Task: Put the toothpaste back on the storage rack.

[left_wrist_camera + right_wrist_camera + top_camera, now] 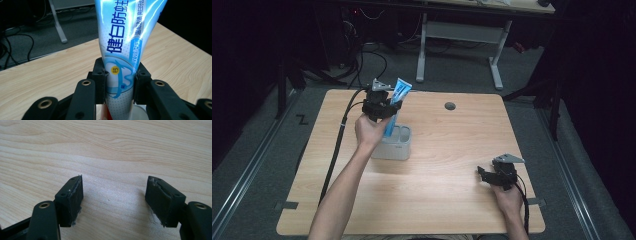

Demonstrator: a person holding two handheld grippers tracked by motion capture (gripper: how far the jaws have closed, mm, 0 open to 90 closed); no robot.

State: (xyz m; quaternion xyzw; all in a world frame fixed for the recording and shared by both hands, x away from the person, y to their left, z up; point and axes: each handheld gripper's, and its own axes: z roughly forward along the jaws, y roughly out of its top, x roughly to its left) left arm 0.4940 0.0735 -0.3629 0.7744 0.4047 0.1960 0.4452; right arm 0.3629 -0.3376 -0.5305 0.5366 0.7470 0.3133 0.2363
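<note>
We note the left gripper clamped on a blue and white toothpaste tube, pads pressing both of its sides low on the body. The tube stands nearly upright, its flat crimped end uppermost, its lower end dipping into the grey holder. In the high view the left gripper sits just above the holder's rear edge, the tube leaning slightly away from the person. We log the right gripper with jaws wide apart and nothing between them, bare wooden table beneath. It rests well right of the holder, nearer the person's edge.
</note>
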